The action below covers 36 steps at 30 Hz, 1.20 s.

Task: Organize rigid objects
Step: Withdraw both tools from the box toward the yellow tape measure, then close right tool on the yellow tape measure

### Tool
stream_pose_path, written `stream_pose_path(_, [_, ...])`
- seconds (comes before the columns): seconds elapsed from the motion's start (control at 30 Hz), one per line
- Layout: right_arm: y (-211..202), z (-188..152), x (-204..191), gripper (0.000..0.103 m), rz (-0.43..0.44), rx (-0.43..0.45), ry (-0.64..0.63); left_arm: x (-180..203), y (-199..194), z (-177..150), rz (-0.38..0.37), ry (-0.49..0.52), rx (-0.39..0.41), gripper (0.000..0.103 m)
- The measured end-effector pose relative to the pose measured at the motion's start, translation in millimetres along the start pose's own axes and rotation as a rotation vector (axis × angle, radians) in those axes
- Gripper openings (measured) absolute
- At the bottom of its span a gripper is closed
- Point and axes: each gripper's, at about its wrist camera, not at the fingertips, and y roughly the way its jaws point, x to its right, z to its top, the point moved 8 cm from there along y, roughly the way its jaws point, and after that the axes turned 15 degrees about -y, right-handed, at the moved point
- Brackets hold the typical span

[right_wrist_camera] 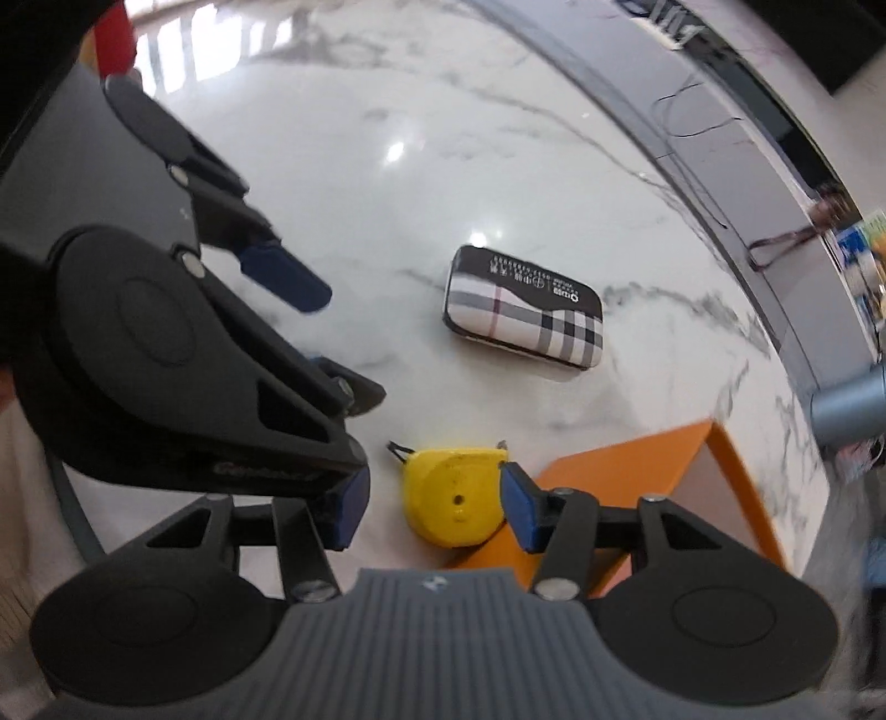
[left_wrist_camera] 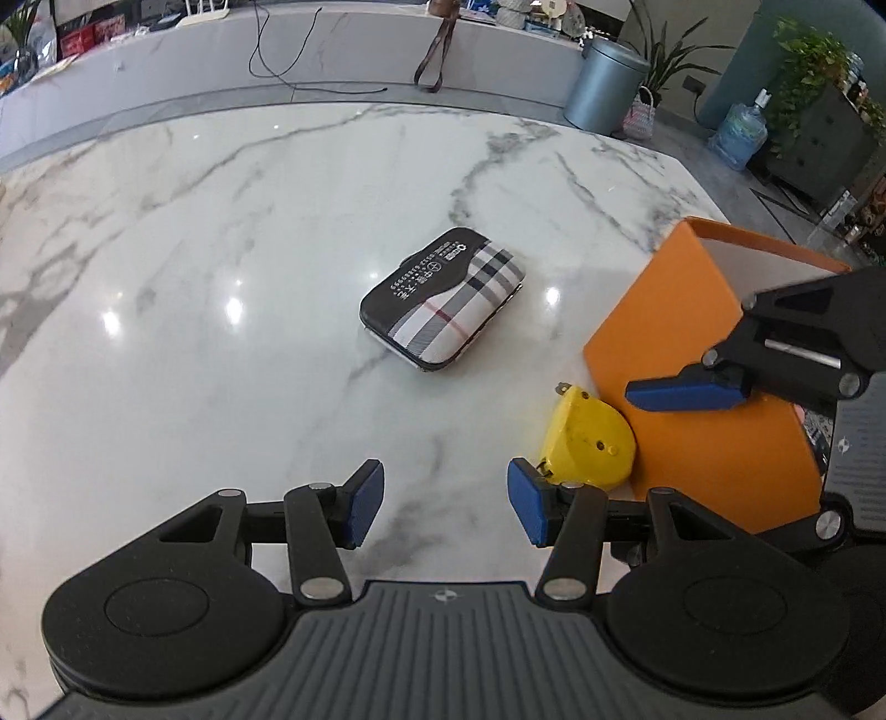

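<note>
A yellow tape measure lies on the marble table against the side of an orange box. A plaid black-and-white case lies flat mid-table. My left gripper is open and empty, just left of the tape measure. My right gripper is open above the tape measure, which sits between its fingers. The case and box also show in the right wrist view. The left gripper appears there at left.
A grey counter wall with a black cable runs behind the table. A metal bin, a water bottle and plants stand at the far right on the floor. The table's edge is close behind the orange box.
</note>
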Motion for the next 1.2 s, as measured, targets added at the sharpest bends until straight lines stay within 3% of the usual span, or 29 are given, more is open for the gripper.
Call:
stream_pose_path(0.2, [-1, 8, 9, 0.05, 0.041, -0.031, -0.123, -2, 8, 8, -0.001, 0.008, 0.031, 0.061])
stream_pose_path(0.27, [0, 10, 6, 0.05, 0.091, -0.047, -0.151, -3, 10, 11, 0.0, 0.015, 0.038, 0.061])
stream_pose_path(0.33, [10, 8, 3, 0.05, 0.141, -0.098, -0.173, -4, 13, 11, 0.003, 0.021, 0.036, 0.061])
stream_pose_path(0.6, [43, 5, 9, 0.052, 0.199, -0.233, -0.282, -3, 23, 10, -0.013, 0.055, 0.035, 0.061])
stream_pose_path(0.9, [57, 8, 12, 0.057, 0.275, -0.272, -0.294, -10, 31, 14, -0.012, 0.019, 0.015, 0.061])
stream_pose_path(1.2, [62, 17, 20, 0.058, 0.329, -0.289, -0.214, -16, 31, 17, -0.03, -0.032, 0.023, 0.061])
